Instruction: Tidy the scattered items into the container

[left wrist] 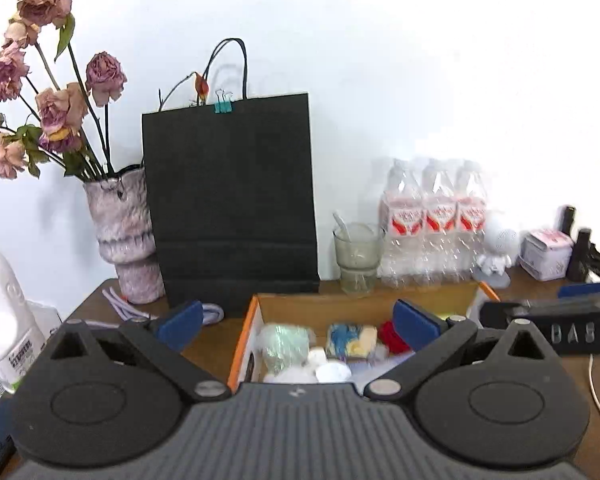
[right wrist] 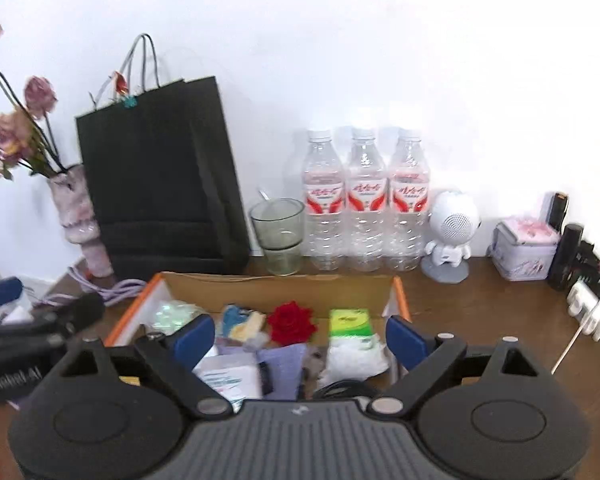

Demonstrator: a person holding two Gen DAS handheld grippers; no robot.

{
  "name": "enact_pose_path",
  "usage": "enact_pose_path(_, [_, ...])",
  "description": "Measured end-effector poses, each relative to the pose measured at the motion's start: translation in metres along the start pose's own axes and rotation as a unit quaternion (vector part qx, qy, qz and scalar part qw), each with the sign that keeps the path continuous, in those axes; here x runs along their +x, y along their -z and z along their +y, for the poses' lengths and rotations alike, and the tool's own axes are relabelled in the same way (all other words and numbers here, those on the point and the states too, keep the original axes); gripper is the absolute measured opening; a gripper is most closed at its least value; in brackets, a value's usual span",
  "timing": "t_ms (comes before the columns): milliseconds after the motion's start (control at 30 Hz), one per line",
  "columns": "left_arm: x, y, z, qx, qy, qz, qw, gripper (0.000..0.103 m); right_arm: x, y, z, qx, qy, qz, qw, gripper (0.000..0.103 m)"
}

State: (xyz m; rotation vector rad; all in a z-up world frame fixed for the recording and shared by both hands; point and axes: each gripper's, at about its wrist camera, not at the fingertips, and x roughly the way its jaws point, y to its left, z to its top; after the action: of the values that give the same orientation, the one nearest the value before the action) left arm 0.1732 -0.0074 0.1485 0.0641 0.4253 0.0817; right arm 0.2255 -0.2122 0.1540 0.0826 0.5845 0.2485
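Both hand-held grippers, left (left wrist: 296, 322) and right (right wrist: 300, 336), are held wide open and empty over the cardboard box (right wrist: 284, 282). The red rose (right wrist: 292, 322) and tissue pack (right wrist: 349, 322) are seen just ahead, already inside. A loose item should be sought next, probably, approached squarely.

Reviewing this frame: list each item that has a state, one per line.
left gripper: open, empty
right gripper: open, empty
cardboard box: open, holding items
red flower: inside box
green tissue pack: inside box
glass: upright, looks empty
water bottles: upright, capped
black paper bag: upright, clipped
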Motion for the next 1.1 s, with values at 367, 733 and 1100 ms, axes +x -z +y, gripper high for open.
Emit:
enact_pose_path(367, [-0.1,0.085,0.016,-0.03,0.013,-0.04,0.9987,0.103,-0.095,0.1,0.008,0.024,0.003,-0.031,0.999,0.093])
enact_pose_path(733, [-0.233,0.225,0.0,-0.002,0.01,-0.021,0.9997,0.103,-0.208,0.263,-0.006,0.02,0.022,-0.023,0.999,0.101])
enact_pose_path(1100, [-0.202,0.232,0.005,0.003,0.017,0.018,0.9997,0.103,-0.195,0.274,0.018,-0.031,0.025,-0.001,0.999,0.102])
